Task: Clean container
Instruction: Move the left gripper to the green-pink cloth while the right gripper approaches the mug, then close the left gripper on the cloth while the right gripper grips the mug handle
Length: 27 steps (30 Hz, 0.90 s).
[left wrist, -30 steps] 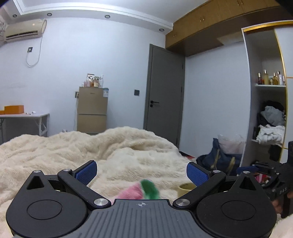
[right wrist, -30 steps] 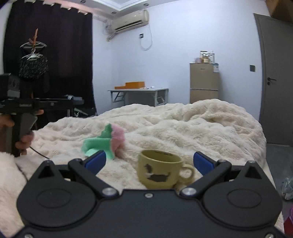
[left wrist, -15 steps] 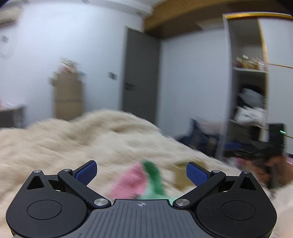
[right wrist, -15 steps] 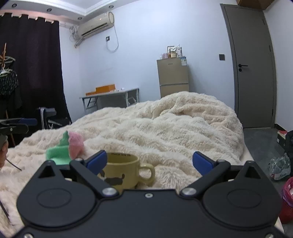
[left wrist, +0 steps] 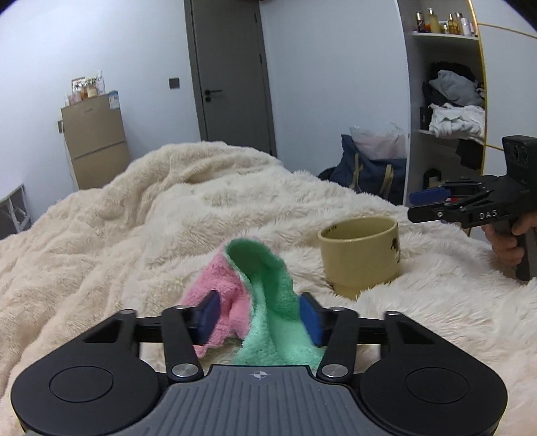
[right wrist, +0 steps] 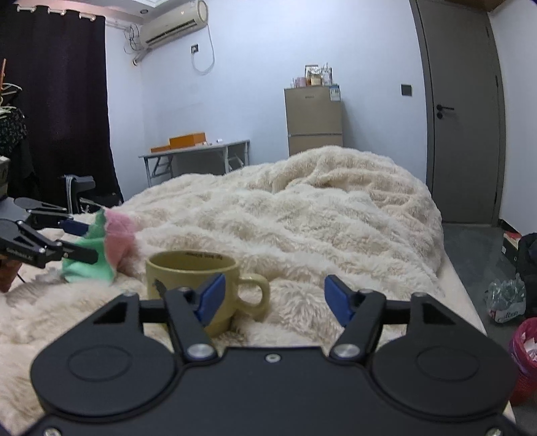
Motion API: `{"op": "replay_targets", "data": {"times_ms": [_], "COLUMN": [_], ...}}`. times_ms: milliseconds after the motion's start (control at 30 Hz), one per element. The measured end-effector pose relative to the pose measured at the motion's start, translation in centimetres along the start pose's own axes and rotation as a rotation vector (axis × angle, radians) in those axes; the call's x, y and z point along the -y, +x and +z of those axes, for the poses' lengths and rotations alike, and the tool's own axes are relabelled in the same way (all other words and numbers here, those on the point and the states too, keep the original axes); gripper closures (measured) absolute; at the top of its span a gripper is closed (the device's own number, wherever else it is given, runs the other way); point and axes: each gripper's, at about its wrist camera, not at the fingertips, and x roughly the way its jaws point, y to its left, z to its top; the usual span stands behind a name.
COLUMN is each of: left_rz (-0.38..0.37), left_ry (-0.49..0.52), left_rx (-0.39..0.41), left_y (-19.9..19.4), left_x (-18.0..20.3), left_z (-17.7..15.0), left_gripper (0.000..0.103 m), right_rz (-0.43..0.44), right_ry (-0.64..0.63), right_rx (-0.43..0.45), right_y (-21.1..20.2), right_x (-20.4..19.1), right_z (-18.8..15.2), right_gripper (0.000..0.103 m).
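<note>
Soft, cool indoor light fills both views evenly, with only faint shadows under the mug (left wrist: 360, 255) on the blanket (left wrist: 141, 234). Fisheye distortion bows the door (right wrist: 463, 110) and shelf unit (left wrist: 443, 100) near the edges (corners go dark). Both pictures are sharp, without motion blur; the dark curtain (right wrist: 60, 100) swallows detail.

Place: home bedroom.
Bed: fluffy cream plush blanket (right wrist: 302, 214) over a mattress fills the foreground.
Storage: open white wardrobe shelves (left wrist: 446, 84) with heaped clothes and small bottles.
Appliances: small beige two-door fridge (right wrist: 313, 120); white wall air conditioner (right wrist: 174, 21).
Furniture: grey folding table (right wrist: 198, 154).
Window side: dark floor-length curtain (right wrist: 57, 100).
Exit: grey interior door (left wrist: 231, 73).
</note>
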Motion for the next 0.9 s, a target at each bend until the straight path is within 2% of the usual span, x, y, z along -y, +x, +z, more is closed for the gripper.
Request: {"op": "replay_targets", "data": {"times_ms": [33, 67, 233, 400, 467, 567, 600, 633, 700, 733, 867, 900], "left_rz": [-0.007, -0.015, -0.057, -0.135, -0.201, -0.327, -0.370, -0.391, -0.430, -0.449, -0.426, -0.429], "left_ry": [-0.001, -0.002, -0.009, 0.005, -0.003, -0.034, -0.055, -0.079, -0.127, -0.152, -0.386, -0.461], "left_rx": [0.001, 0.003, 0.034, 0.113, 0.154, 0.223, 0.253, 0.254, 0.254, 0.255, 0.147, 0.109], "left_y": [0.3, 0.5, 0.2, -1.7, -2.6, -3.6, -3.6, -3.1, -2.2, -1.7, 3.0, 4.3], "left_x": [-0.2, -0.4, -0.9, 0.1, 0.4, 0.5, 0.3, 0.0, -0.6, -0.8, -3.2, -3.8], "left_z": [-0.1, -0.2, -0.4, 1.0, 1.8, 2.4, 2.4, 2.1, 1.6, 1.4, -0.7, -1.2], "left_gripper": [0.089, 0.097, 0.099, 0.099, 0.099, 0.099, 0.099, 0.098, 0.098, 0.098, 0.098, 0.098], "right_rz": [0.006, 0.011, 0.040, 0.068, 0.079, 0.096, 0.102, 0.107, 0.119, 0.124, 0.147, 0.153], "right_ry": [-0.003, -0.005, -0.018, -0.031, -0.036, -0.044, -0.047, -0.049, -0.055, -0.057, -0.068, -0.070], "right_rx": [-0.002, -0.005, -0.017, -0.029, -0.034, -0.041, -0.044, -0.046, -0.051, -0.053, -0.063, -0.065], "right_y": [0.3, 0.5, 1.8, 3.2, 3.7, 4.5, 4.8, 5.0, 5.5, 5.8, 6.9, 7.1], "right_x": [0.0, 0.0, 0.1, 0.2, 0.2, 0.3, 0.3, 0.3, 0.4, 0.4, 0.4, 0.5], "right_z": [0.0, 0.0, -0.2, -0.3, -0.3, -0.4, -0.4, -0.4, -0.5, -0.5, -0.6, -0.6], "right_gripper": [0.041, 0.041, 0.040, 0.040, 0.042, 0.051, 0.057, 0.061, 0.075, 0.075, 0.078, 0.086]}}
